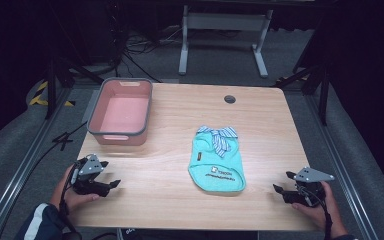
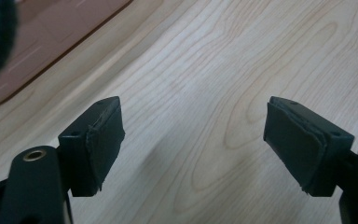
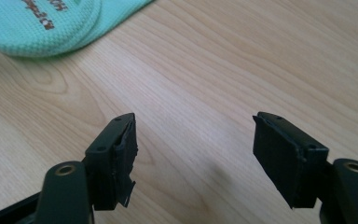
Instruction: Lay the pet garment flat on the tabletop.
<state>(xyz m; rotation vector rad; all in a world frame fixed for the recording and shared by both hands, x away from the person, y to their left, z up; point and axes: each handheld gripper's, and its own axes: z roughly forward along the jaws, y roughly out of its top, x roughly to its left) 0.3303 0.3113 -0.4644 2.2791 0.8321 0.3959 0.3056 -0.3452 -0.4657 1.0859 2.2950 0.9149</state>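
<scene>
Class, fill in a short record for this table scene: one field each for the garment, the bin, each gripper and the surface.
garment: small teal shirt with striped bow, lying flat right of centre
bin: pink bin, far left of the table, nothing visible inside
left gripper: open, nothing between the fingers, near left edge
right gripper: open, holding nothing, apart from the shirt's hem
surface: light wooden table

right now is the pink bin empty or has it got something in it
Empty: the high view shows the pink bin's bare floor, while the teal garment lies spread flat on the table.
</scene>
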